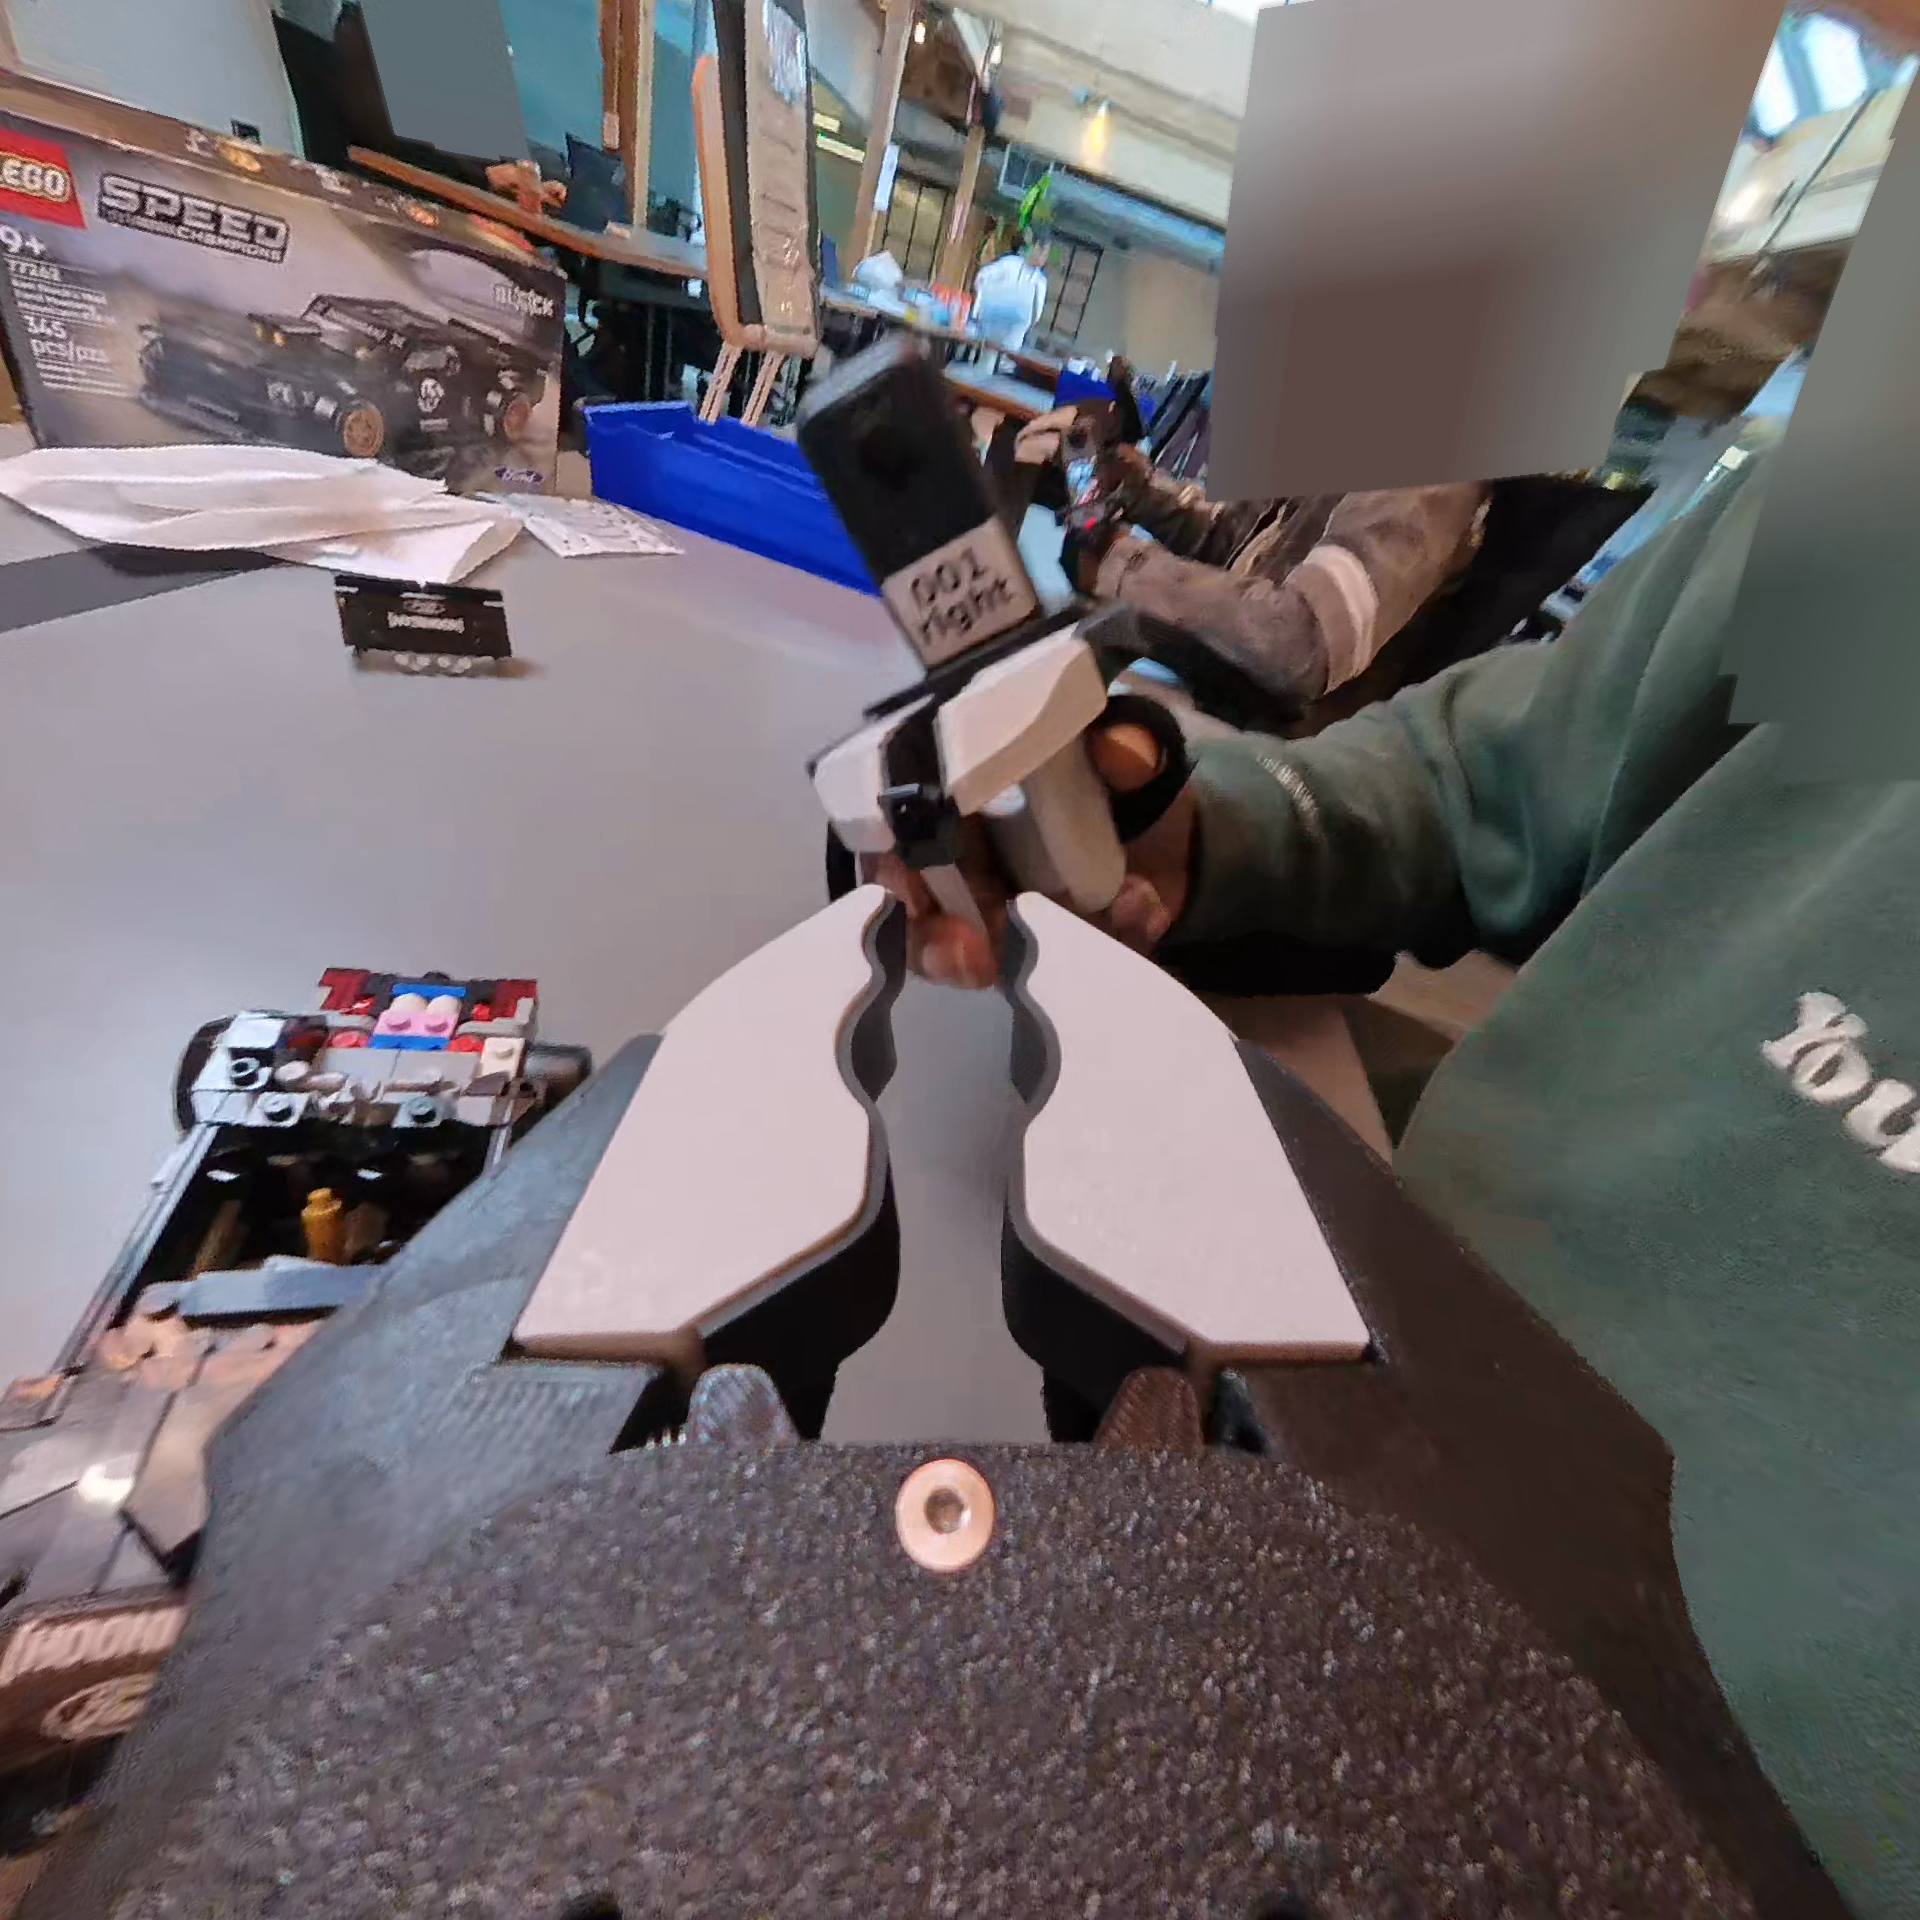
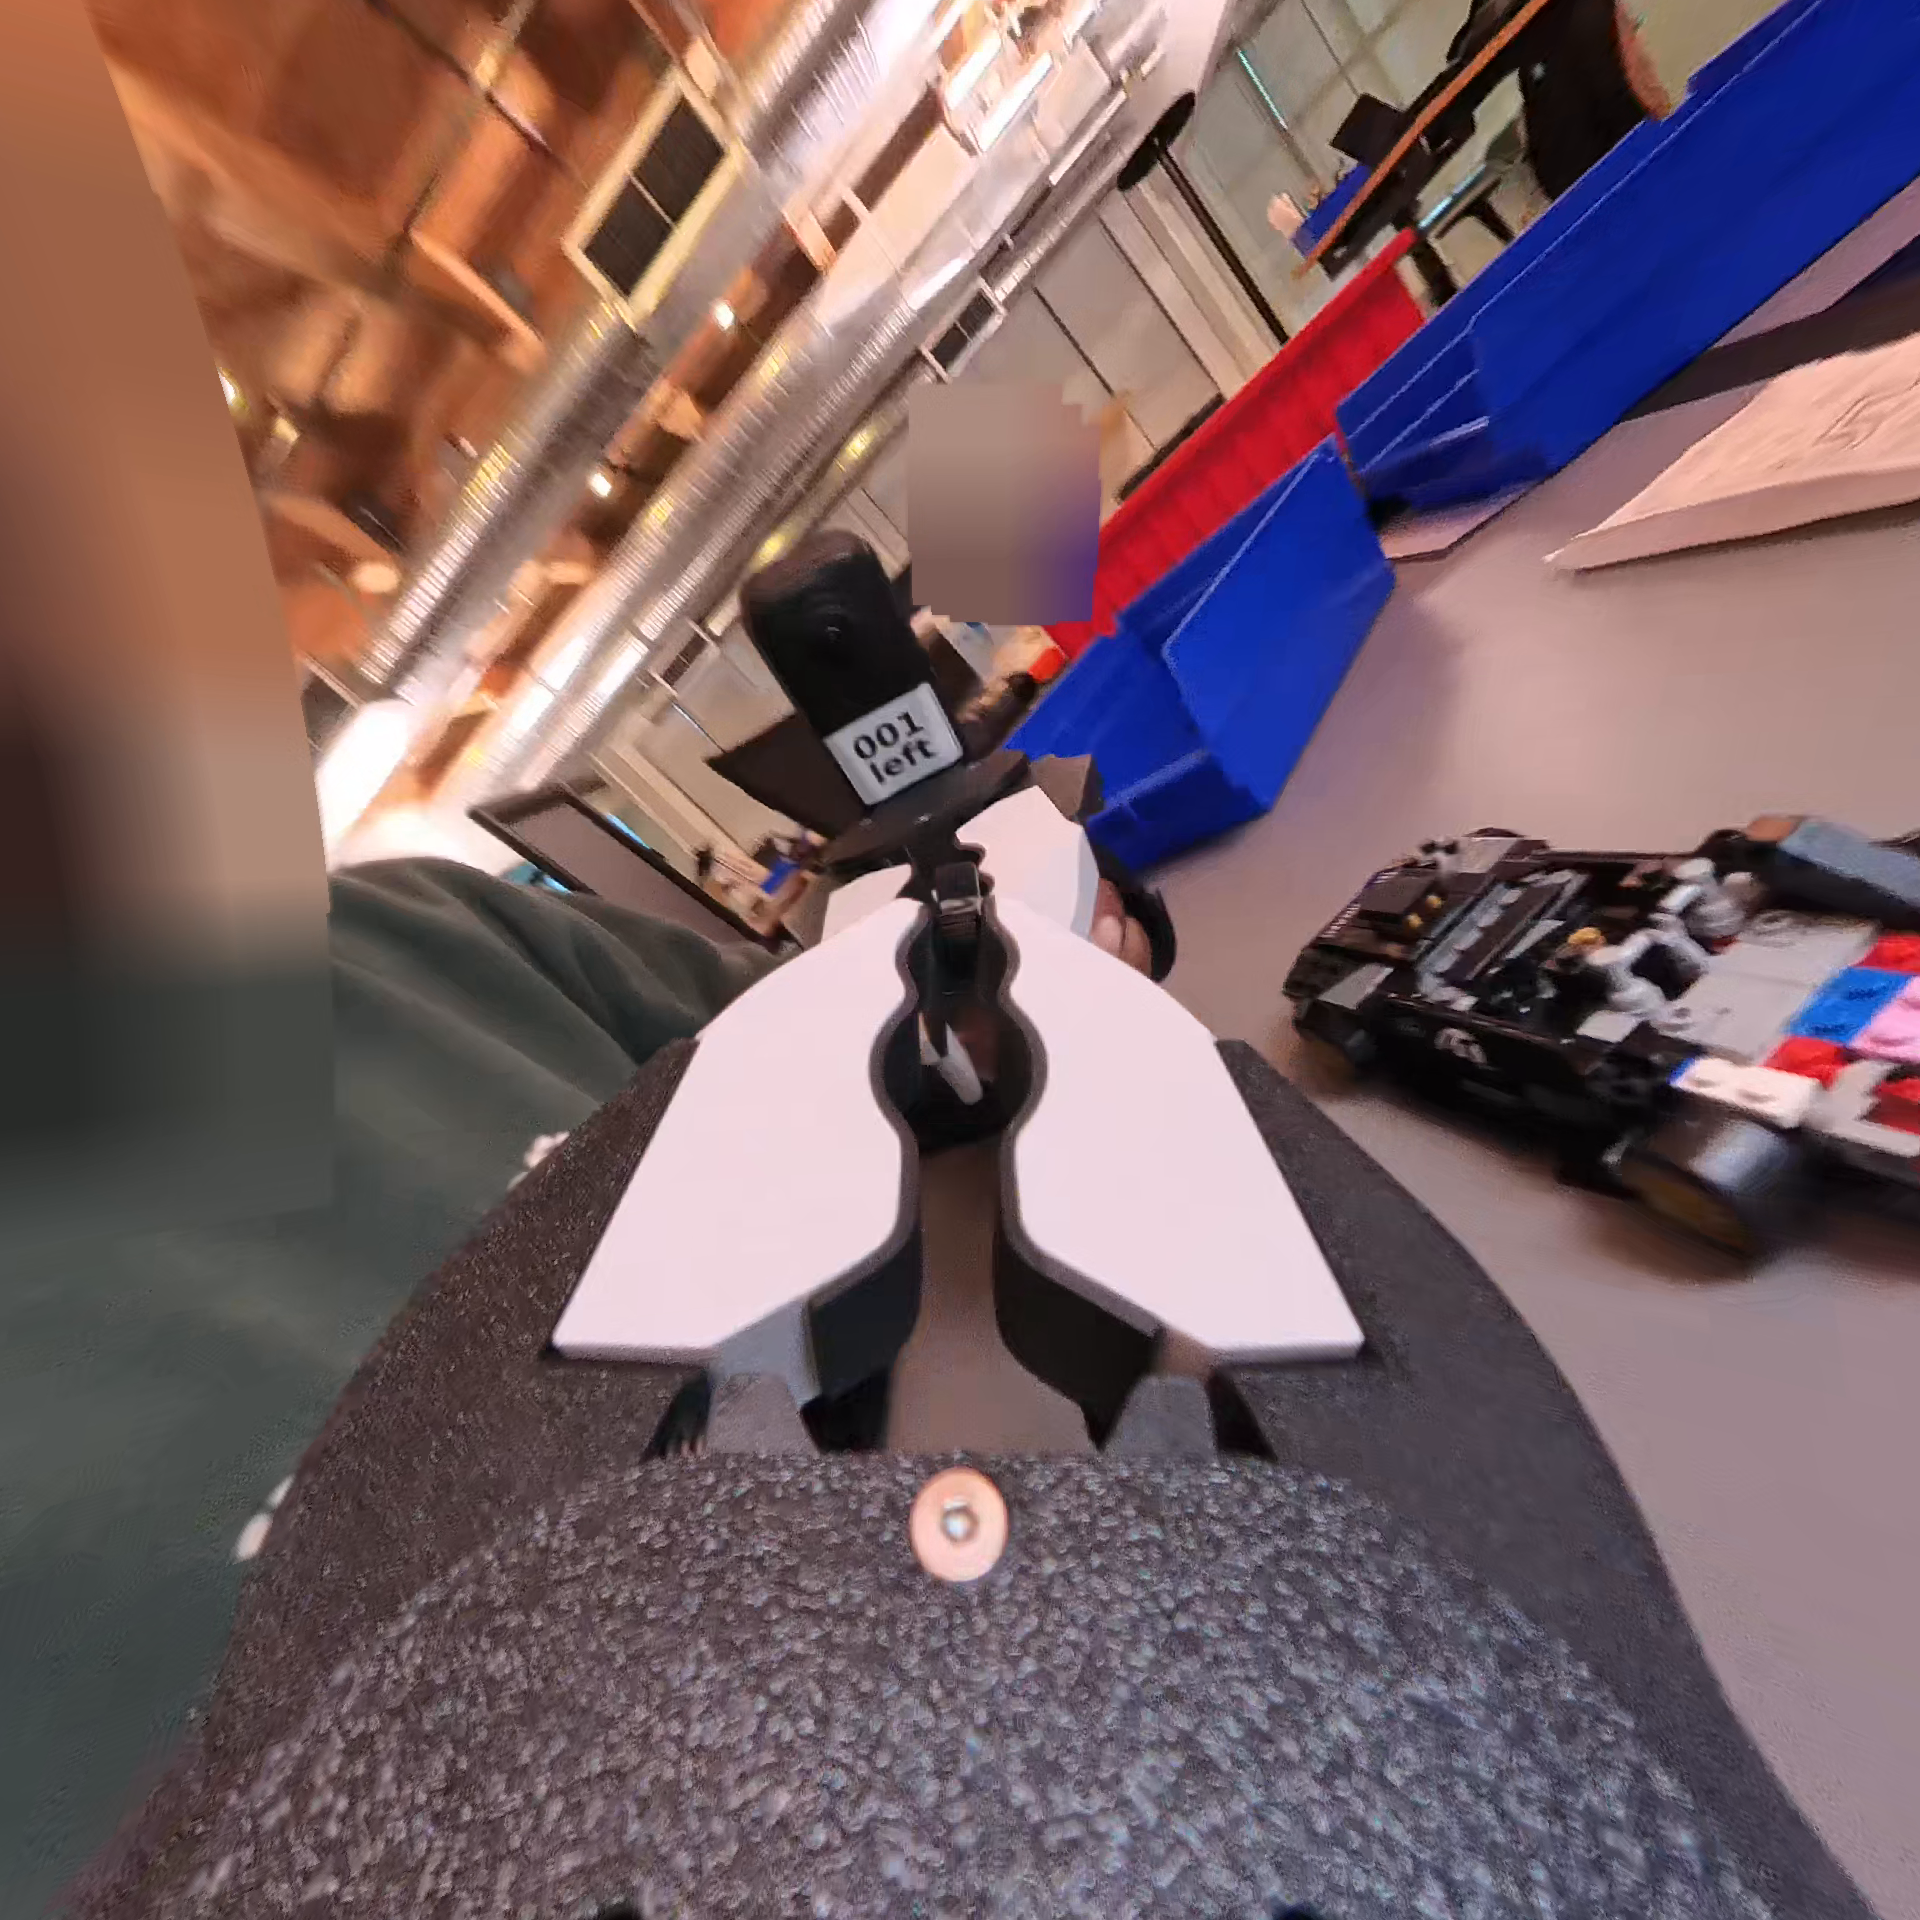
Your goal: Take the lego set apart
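The partly stripped black lego car sits on the grey table at the lower left, with red, blue and pink bricks showing at one end. In the right wrist view the car lies to the right. My left gripper is open a little and empty, to the right of the car. My right gripper is open a little and empty, to the left of the car. The two grippers face each other above the table: the right one shows in the left wrist view, the left one in the right wrist view.
A loose black lego panel lies farther out on the table. The lego box, a white paper bag and a sheet are at the back. Blue bins and a red bin line the far edge. A person's green sleeve is at the right. My two grippers' fingertips are within a few centimetres of each other.
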The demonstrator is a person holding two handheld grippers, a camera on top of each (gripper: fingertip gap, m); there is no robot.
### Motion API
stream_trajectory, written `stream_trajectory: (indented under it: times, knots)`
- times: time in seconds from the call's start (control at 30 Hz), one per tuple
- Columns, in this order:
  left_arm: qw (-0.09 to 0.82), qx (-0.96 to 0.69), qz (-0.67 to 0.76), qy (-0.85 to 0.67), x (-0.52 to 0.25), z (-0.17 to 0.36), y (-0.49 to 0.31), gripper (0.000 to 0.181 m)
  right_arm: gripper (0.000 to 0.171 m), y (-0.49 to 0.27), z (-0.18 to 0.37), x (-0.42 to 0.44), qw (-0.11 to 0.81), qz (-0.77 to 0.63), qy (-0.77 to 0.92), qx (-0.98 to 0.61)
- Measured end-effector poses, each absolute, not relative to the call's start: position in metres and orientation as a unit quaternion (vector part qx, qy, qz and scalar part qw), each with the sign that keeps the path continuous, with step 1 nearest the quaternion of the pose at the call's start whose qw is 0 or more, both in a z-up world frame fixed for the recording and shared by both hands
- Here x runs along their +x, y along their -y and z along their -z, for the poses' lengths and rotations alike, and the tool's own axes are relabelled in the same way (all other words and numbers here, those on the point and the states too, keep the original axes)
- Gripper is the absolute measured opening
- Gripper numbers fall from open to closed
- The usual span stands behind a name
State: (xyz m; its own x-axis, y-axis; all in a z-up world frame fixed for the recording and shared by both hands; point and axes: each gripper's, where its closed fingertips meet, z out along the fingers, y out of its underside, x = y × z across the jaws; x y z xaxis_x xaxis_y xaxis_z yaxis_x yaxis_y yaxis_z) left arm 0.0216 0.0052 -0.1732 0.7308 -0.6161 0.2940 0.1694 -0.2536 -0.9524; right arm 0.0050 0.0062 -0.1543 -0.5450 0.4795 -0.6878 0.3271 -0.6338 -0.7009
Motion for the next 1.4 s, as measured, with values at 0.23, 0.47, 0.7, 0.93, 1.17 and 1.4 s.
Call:
stream_trajectory:
  times: [0.23,0.47,0.7,0.93,1.17,1.4]
  knots:
    - [0.583,-0.706,0.389,-0.100,0.016,0.165,-0.007,0.007,0.008,-0.004,0.153,0.001,0.039,-0.789,0.404,-0.462]
    - [0.537,-0.744,0.376,-0.128,0.017,0.180,-0.001,0.000,0.009,-0.001,0.164,0.004,0.103,-0.724,0.507,-0.457]
    - [0.527,-0.752,0.368,-0.149,0.022,0.186,0.001,0.000,0.008,0.002,0.168,0.008,0.145,-0.687,0.559,-0.441]
    - [0.559,-0.720,0.389,-0.131,0.022,0.172,-0.002,0.015,0.008,0.000,0.161,0.005,0.153,-0.717,0.516,-0.442]
    - [0.538,-0.730,0.397,-0.141,0.022,0.174,0.003,0.008,0.008,0.006,0.163,0.007,0.125,-0.720,0.526,-0.435]
    - [0.502,-0.776,0.318,-0.212,0.030,0.196,0.009,0.009,0.009,0.014,0.180,0.014,0.138,-0.650,0.619,-0.419]
